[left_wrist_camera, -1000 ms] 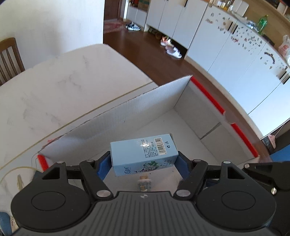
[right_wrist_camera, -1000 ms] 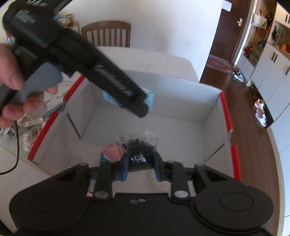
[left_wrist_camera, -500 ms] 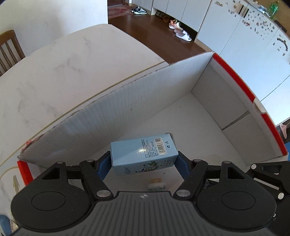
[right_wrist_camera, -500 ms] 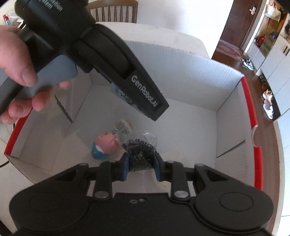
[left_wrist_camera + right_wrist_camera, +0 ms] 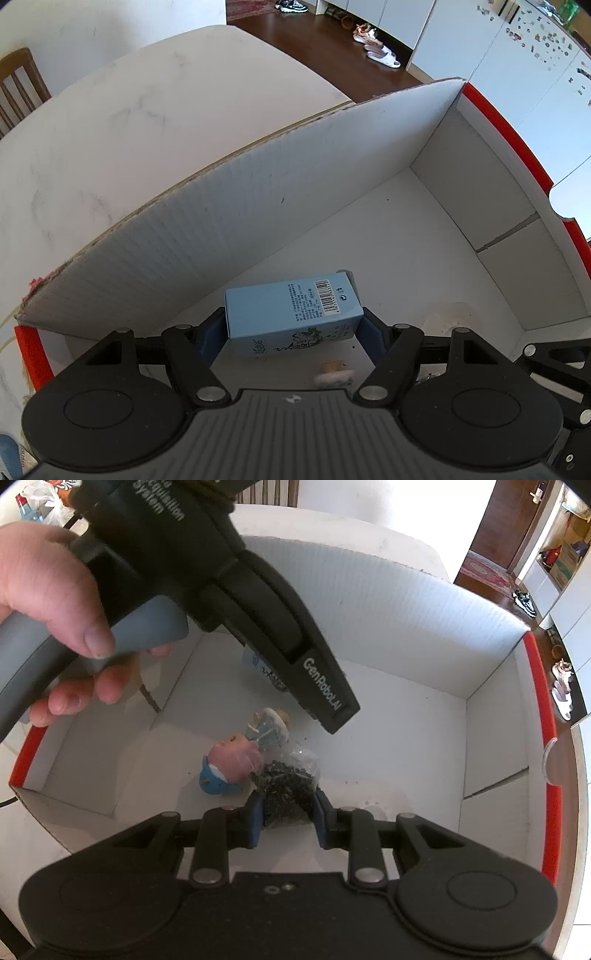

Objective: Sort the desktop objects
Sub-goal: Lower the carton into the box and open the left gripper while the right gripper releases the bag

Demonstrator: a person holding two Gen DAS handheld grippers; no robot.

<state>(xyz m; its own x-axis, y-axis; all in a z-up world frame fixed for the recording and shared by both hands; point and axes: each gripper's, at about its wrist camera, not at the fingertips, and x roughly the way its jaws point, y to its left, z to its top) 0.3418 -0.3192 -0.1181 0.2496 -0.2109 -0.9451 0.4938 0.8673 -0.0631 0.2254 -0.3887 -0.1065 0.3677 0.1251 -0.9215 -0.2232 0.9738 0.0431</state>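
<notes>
Here, in the left wrist view, the left claw [image 5: 293,328] grips a light blue carton [image 5: 291,317] by its two short ends, and the carton lies crosswise between the blue pads, low inside the white cardboard box [image 5: 207,221] and close to the long wall. The box stands on a pale surface [image 5: 110,122]. I judge that the step in hand is to put the carton down in the box, so it is good to lower it until its underside meets the floor and only then loosen the grip; otherwise it may tip over. A small toy [image 5: 332,373] lies on the floor just under the carton, so the carton should go a little toward the wall, where the floor is bare. In the right wrist view, the right claw [image 5: 288,814] is closed on a clear bag of small dark pieces [image 5: 286,786], and it hangs just above the floor, beside a doll with a pink face and blue cap [image 5: 229,764]. The person's hand [image 5: 51,620] with the left tool crosses the upper part of this view, so the two tools are near. I would release the bag in the free area to the right of the doll, gently, because loose crumbs already lie on the floor and the bag seems easy to spill.
</notes>
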